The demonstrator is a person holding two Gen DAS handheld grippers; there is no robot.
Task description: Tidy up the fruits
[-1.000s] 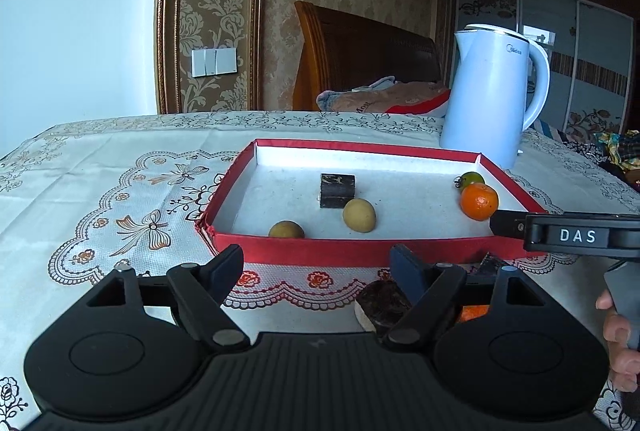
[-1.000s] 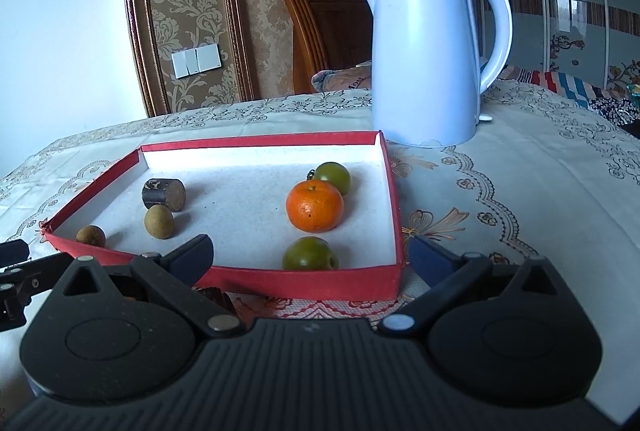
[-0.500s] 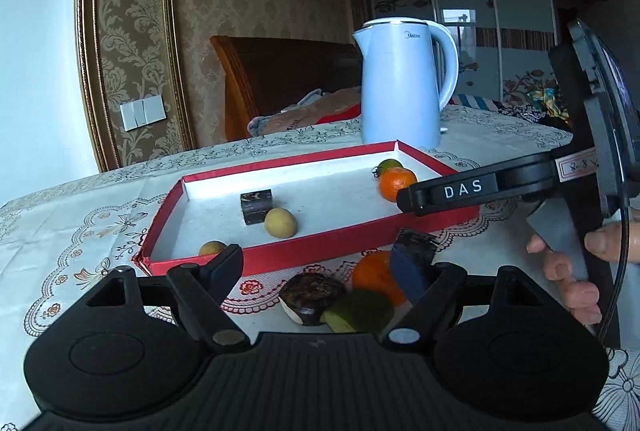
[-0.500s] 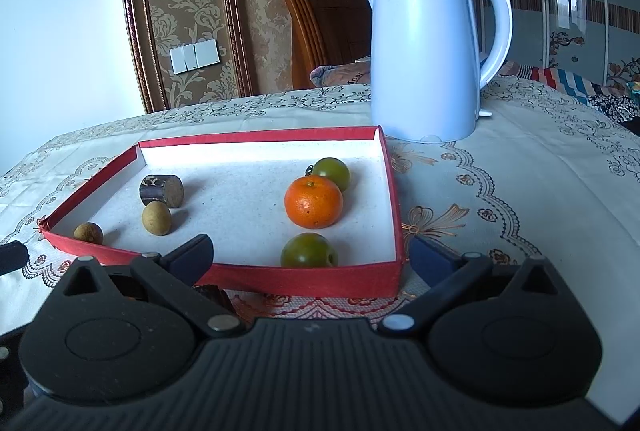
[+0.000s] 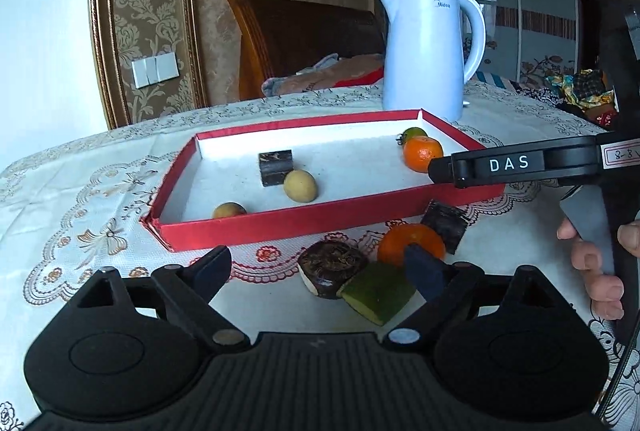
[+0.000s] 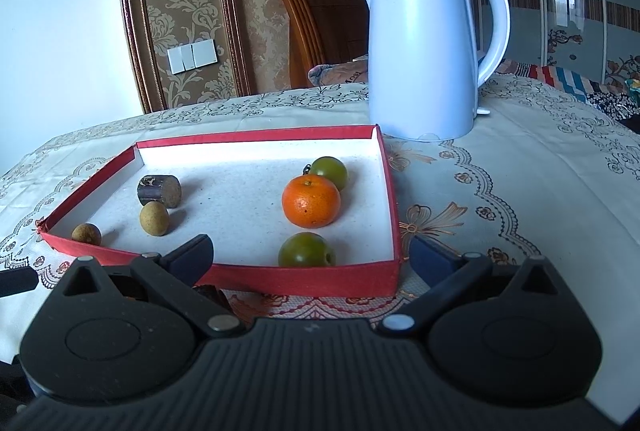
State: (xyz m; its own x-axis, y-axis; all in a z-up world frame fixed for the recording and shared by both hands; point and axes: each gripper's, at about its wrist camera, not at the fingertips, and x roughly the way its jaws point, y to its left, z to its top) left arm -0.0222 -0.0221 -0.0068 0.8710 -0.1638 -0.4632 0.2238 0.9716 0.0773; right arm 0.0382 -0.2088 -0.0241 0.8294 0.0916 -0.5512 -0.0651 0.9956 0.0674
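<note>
Both hand-held grippers, the left [image 5: 318,271] and the right [image 6: 310,257], are hanging with fingers apart, gripping nothing; the red tray [image 6: 304,281] is sitting on the bench [image 6: 520,199], holding a tangerine [image 6: 311,200]; another tangerine [image 5: 394,241] is lying near its front wall.

My right tool [image 6: 311,253] is wide apart and holds nothing. Just ahead of it the red tray [image 6: 304,277] lies on the tabletop [image 6: 520,191]. Inside, one green fruit [image 6: 307,250] is nearest to me, an orange [image 6: 311,200] behind it, and a second green fruit [image 6: 330,171] farther. Ahead to my left are two brown fruits [image 6: 154,218] and a dark cylinder [image 6: 159,190]. A white kettle [image 6: 424,47] stands beyond the tray.
</note>
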